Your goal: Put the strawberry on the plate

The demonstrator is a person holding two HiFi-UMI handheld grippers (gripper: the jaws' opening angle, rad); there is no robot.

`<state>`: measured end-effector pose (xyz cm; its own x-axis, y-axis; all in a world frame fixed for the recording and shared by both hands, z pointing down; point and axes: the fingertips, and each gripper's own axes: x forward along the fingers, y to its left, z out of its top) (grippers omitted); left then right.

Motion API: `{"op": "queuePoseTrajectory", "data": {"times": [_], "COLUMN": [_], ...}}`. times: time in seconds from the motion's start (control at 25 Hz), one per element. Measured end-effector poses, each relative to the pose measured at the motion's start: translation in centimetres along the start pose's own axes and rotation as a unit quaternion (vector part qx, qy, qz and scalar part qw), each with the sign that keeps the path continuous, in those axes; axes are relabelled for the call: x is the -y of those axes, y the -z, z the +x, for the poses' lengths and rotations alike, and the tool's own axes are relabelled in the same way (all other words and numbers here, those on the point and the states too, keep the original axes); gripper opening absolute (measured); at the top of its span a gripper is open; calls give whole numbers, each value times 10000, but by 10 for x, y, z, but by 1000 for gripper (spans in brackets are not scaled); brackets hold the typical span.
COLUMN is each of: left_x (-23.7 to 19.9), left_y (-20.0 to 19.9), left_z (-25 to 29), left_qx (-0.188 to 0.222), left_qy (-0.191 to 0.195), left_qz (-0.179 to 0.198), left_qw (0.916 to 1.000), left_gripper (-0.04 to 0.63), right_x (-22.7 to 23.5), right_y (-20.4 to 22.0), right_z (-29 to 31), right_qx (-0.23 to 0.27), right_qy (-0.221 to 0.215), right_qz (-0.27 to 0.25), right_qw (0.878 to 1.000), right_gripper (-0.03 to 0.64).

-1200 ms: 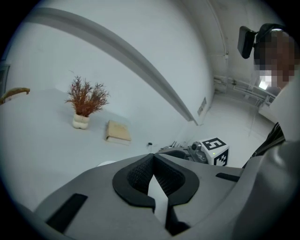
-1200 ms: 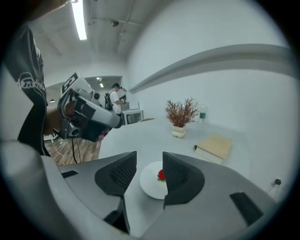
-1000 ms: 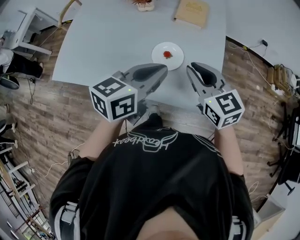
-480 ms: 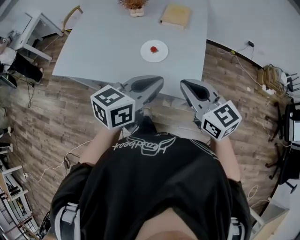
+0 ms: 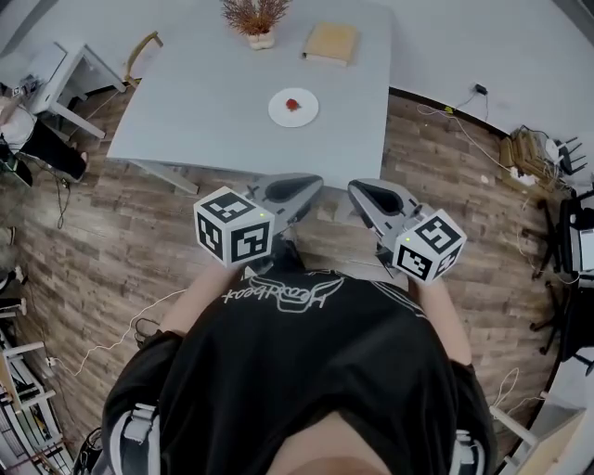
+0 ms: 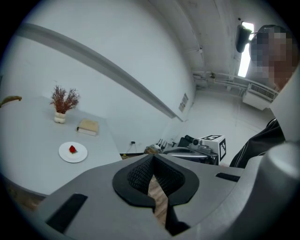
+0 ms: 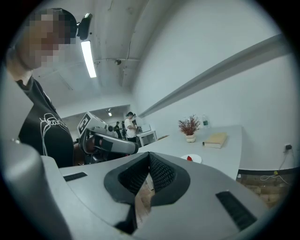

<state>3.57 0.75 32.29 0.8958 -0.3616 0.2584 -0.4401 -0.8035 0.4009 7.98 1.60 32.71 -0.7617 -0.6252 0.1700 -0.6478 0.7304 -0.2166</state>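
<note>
The red strawberry (image 5: pixel 293 104) lies in the middle of the small white plate (image 5: pixel 281 115) on the grey table (image 5: pixel 213 93). In the left gripper view the strawberry (image 6: pixel 72 149) and plate (image 6: pixel 79 155) show far off at the left. In the right gripper view the plate (image 7: pixel 196 160) peeks over the jaws. My left gripper (image 5: pixel 316 183) and right gripper (image 5: pixel 353 188) hang side by side over the wooden floor, short of the table's near edge. Both are shut with nothing between the fingers.
A dried plant in a white vase (image 5: pixel 255 19) and a tan book (image 5: pixel 331 42) stand at the table's far end. A chair (image 5: pixel 139 42) and desk (image 5: pixel 56 70) are at the left. Cables (image 5: pixel 464 125) lie on the floor at the right. A person (image 7: pixel 129 123) stands in the background.
Both grippers and the head have drawn back from the table, so the plate with the strawberry looks smaller and farther away. The strawberry has stayed on the plate.
</note>
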Motion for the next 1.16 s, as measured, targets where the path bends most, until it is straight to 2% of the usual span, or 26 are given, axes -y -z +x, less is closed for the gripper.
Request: {"op": "queuePoseTrajectory", "data": {"times": [0.44,1.16], "left_x": [11,-13], "left_y": [7,12], "left_z": [6,-5], "left_qx": [-57,-38], "left_qy": [49,-97], "left_qz": [8,-132], "left_qw": [10000,9999], "left_gripper": [6,6], "right_x": [-2,-4], "right_y": [2,3], "right_z": [-14,11], "right_qx": [20,-96], "right_qy": [103,-31], "right_qz": [-61,-132], "right_qw": [9999,9999], "right_gripper": [8,8]}}
